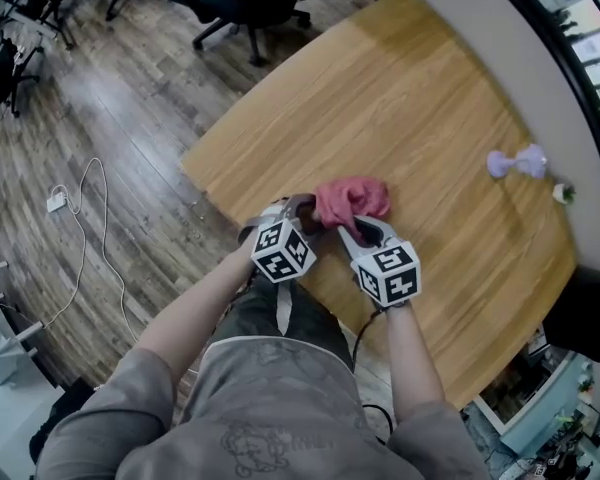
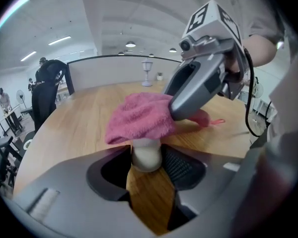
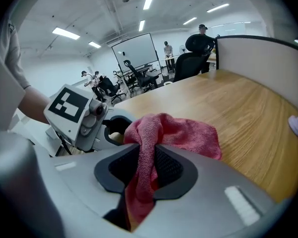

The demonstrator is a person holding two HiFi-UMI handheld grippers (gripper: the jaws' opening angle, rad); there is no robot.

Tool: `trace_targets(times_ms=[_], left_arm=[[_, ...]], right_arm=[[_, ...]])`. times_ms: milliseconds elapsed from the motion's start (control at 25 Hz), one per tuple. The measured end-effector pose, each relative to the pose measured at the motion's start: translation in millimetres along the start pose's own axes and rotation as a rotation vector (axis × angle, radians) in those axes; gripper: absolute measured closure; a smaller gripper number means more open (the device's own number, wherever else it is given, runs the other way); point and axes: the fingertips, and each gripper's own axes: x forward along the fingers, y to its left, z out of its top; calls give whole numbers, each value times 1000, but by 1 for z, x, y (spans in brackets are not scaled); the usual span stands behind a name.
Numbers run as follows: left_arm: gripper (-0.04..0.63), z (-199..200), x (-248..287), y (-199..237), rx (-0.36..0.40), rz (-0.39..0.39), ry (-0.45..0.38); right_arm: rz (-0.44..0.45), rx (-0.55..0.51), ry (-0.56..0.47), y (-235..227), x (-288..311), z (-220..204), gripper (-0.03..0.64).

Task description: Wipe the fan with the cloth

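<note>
Right gripper (image 3: 141,170) jaws pinch the limp pink terry cloth (image 3: 184,133) by a fold; left gripper (image 2: 147,165) jaws clasp a rigid cream cylindrical stem (image 2: 146,151), seemingly the light fan's handle.

Grey shirt (image 1: 270,398), grey left gripper (image 1: 300,208) and right gripper (image 1: 355,226), checker-marked cubes (image 1: 283,251), perhaps black cable (image 1: 363,333)

Worktop: light wooden curved worktop (image 1: 430,98), with a grey partition wall (image 1: 525,53) along its far edge.
Far edge: small lavender plastic object (image 1: 515,161); tiny white-and-green item (image 1: 563,194) near it.
Floor: grey wood-plank floor (image 1: 130,98); white cable with plug (image 1: 57,202); black wheeled office chair (image 1: 248,3).
</note>
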Motion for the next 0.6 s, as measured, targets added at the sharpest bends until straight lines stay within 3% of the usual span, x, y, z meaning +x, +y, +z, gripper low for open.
trace_targets(times_ms=[400,480,600], left_arm=[[397,0,2,-1,-37,-29,18],[319,-1,-1,-4,-76,-67,26],[310,2,-12,-3,-121,-81,21]], right_arm=[[-237,212,-128,-72,-41,16,523],[-255,229,-155,-76,-54,24,523],[-252,260,-222,-77,-78,42,523]])
